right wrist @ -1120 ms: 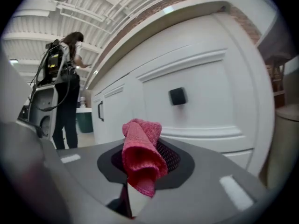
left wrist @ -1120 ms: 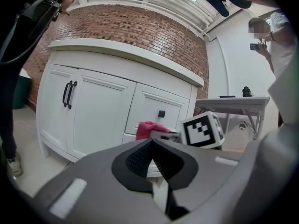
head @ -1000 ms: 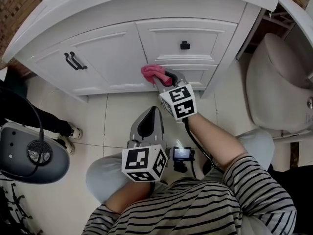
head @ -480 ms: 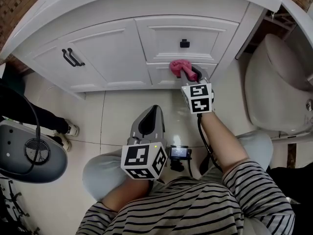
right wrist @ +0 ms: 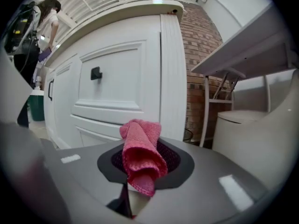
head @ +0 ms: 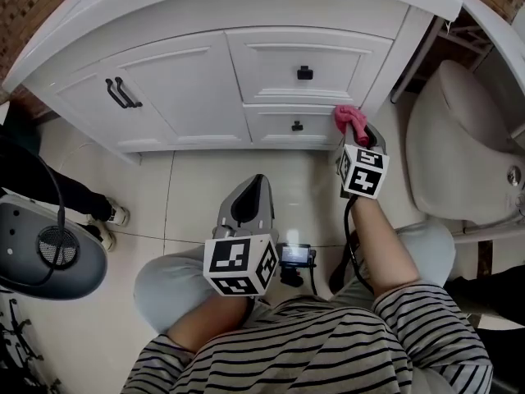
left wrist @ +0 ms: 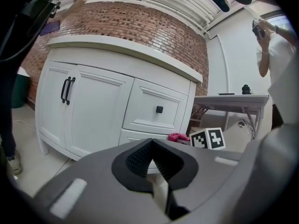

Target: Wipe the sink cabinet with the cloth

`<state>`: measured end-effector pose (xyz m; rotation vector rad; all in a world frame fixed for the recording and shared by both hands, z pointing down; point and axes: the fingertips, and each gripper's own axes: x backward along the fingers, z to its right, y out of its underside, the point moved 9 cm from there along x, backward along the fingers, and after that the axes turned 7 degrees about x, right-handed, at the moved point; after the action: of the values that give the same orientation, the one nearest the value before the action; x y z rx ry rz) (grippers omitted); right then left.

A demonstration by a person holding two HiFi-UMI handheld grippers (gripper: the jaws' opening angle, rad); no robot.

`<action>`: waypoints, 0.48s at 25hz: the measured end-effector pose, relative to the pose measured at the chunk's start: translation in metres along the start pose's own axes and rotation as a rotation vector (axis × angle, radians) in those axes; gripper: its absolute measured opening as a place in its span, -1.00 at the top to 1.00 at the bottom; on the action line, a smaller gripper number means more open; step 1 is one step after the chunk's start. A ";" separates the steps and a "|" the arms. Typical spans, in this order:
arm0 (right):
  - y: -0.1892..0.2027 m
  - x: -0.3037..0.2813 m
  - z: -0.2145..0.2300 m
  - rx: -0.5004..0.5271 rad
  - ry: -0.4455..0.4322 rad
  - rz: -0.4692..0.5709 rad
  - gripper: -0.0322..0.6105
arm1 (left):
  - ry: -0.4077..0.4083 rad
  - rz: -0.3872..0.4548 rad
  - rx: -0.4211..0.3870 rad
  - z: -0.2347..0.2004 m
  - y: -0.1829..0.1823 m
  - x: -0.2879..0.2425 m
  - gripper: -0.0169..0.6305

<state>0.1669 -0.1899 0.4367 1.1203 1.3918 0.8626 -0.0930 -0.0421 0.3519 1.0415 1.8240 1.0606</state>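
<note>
Right now the right gripper [right wrist: 142,174] has its jaws clamped tight on the cloth [right wrist: 140,148], a pink knit rag w/ a nubbly weave, rolled into a soft wad that sticks out past the tips. It's prob. held bunched like that so the fabric, not the hard grey plastic, meets the paint. In the head view the wad sits at the right end of the lower drawer [head: 279,126], against or just off the sink cabinet [head: 189,89] by its corner post [right wrist: 173,78]; actual contact can't be told.

The cabinet is glossy white: panelled fronts w/ raised frames, small square black knobs, paired black bar pulls on the doors, a curved top overhanging.

The left gripper [left wrist: 152,164] is closed, ribbed black pads meeting, nothing in them. It's parked low over the lap, likely just out of the way, since wiping needs one tool.

The floor [head: 213,187] is pale glossy tile. Right of the post is a smooth beige toilet [head: 459,154], w/ a red brick wall [right wrist: 198,41] behind.
</note>
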 end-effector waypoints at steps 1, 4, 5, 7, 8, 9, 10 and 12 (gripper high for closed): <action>0.000 0.005 -0.014 -0.005 -0.042 0.015 0.61 | 0.001 0.003 0.004 0.000 -0.001 0.001 0.97; 0.004 0.007 -0.082 0.024 -0.254 0.046 0.61 | 0.001 0.010 0.017 -0.003 -0.002 0.002 0.97; 0.006 0.003 -0.107 0.045 -0.323 0.049 0.61 | 0.000 0.011 0.021 -0.004 -0.002 0.002 0.97; 0.008 -0.014 -0.151 0.096 -0.418 0.053 0.61 | -0.005 0.011 0.028 -0.007 -0.002 0.001 0.97; 0.008 -0.025 -0.167 0.124 -0.442 0.053 0.61 | -0.006 0.010 0.032 -0.009 -0.002 0.002 0.97; 0.008 -0.036 -0.179 0.152 -0.454 0.049 0.61 | -0.007 0.010 0.036 -0.010 -0.002 0.002 0.97; 0.008 -0.046 -0.187 0.176 -0.457 0.042 0.61 | -0.008 0.010 0.038 -0.012 -0.003 0.002 0.97; 0.008 -0.063 -0.191 0.214 -0.454 0.027 0.61 | -0.014 0.010 0.041 -0.015 -0.003 0.002 0.97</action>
<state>-0.0230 -0.2307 0.4889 1.3998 1.1048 0.4426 -0.1078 -0.0453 0.3543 1.0803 1.8386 1.0232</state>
